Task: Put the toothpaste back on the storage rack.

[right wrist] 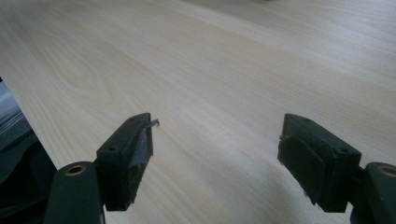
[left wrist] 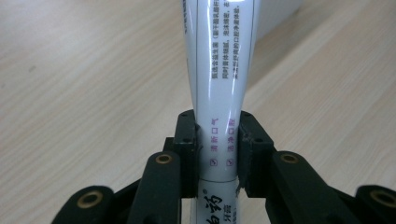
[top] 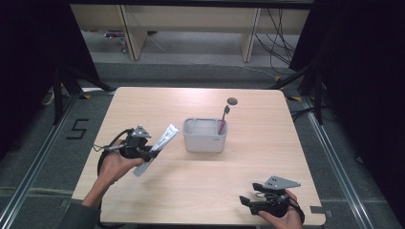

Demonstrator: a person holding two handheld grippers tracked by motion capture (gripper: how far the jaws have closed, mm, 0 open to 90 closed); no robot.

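A pale wood-grain counter (top: pixel 191 191) with rounded corners stands on grey carpet, dark curtains to either side. Beyond it, light wooden furniture legs and loose black cables (top: pixel 279 43) sit against the far wall. A small dark round hole (top: pixel 232 100) marks the counter's far side. Near the middle stands a grey organiser box (top: pixel 204 138) holding an upright red toothbrush (top: pixel 222 123) in its right compartment. The left gripper (top: pixel 154 153), at the counter's left, is clenched on a white toothpaste tube (top: pixel 156 149), which slants up toward the box, clear of the surface; in the left gripper view the black pads (left wrist: pixel 187 144) press both sides of the tube (left wrist: pixel 219 93) near its lower end. The right gripper (top: pixel 244 200) sits near the counter's right front corner, its jaws spread wide with nothing between them above bare wood.
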